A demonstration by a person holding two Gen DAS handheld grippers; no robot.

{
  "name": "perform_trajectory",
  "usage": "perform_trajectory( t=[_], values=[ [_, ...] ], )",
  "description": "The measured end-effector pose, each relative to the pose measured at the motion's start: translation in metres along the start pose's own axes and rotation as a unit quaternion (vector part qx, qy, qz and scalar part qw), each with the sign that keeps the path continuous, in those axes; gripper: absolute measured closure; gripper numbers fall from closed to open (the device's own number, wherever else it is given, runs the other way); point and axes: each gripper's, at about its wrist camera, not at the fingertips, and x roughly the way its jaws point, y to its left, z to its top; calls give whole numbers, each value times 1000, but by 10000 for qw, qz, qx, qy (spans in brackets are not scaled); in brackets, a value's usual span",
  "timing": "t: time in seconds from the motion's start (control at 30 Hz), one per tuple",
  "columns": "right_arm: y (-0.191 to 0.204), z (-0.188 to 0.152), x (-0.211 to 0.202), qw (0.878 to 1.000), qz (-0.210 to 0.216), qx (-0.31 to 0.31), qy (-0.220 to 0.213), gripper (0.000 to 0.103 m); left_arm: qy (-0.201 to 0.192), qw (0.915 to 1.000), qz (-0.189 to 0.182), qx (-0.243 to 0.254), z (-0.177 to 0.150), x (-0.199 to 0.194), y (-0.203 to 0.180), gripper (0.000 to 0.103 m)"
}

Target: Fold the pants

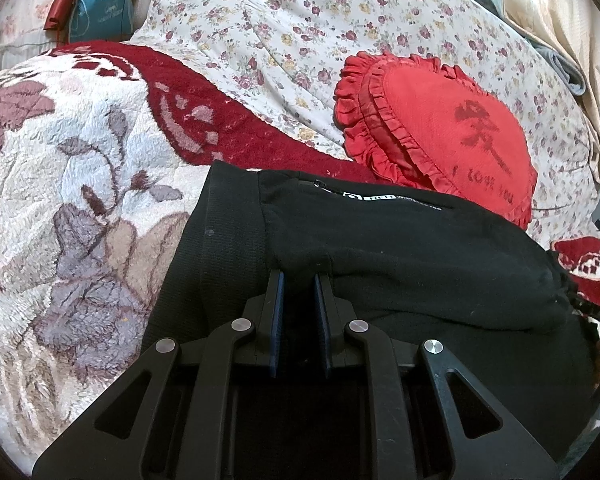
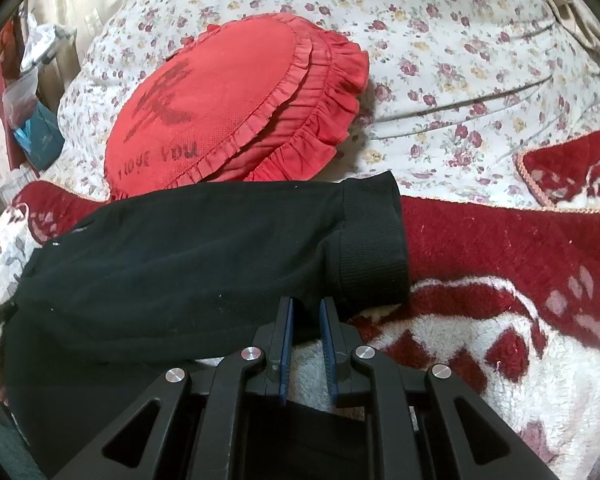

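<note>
Holding: black pants in both grippers, the garment lying across the fleece blanket just in front of the red heart cushion.
Left gripper: jaws nearly closed, a raised fold of black cloth pinched between the blue pads.
Right gripper: jaws nearly closed, tips biting the near edge of the pants beside the ribbed cuff.
Left view only: white printed label next to a zip pocket, the ribbed band at the left end of the pants, a blue gift bag and a red roll beside it far back, a beige curtain at right.
Right view only: the cuffed leg end, bare fleece showing between my fingers below the hem, clutter and a teal box at far left.
Both views: cushion with "I LOVE YOU" lettering, touching or just behind the far edge of the pants; cannot tell which.
Surface: a bed; red-and-white floral fleece blanket near me, a small-flower quilt bunched behind it.
Pose: both grippers tilt downward toward the bed, left one at the label end, right one at the cuff end.
</note>
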Motion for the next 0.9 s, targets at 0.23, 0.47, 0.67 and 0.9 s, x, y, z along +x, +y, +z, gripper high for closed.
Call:
perform_trajectory(
  t=[0.23, 0.47, 0.67, 0.9],
  values=[
    [-7, -2, 2, 9994, 265, 216, -25, 90, 138, 9986, -435, -254, 6, 0, 8, 75],
    [-7, -2, 2, 9995, 240, 189, -39, 90, 202, 9984, -136, 503, 6, 0, -22, 50],
    [-7, -2, 2, 9996, 233, 182, -42, 90, 296, 9985, -163, 431, 8, 1, -21, 49],
    [-7, -2, 2, 9996, 209, 161, -44, 90, 503, 9979, -238, 341, 9, 4, -22, 43]
  ],
)
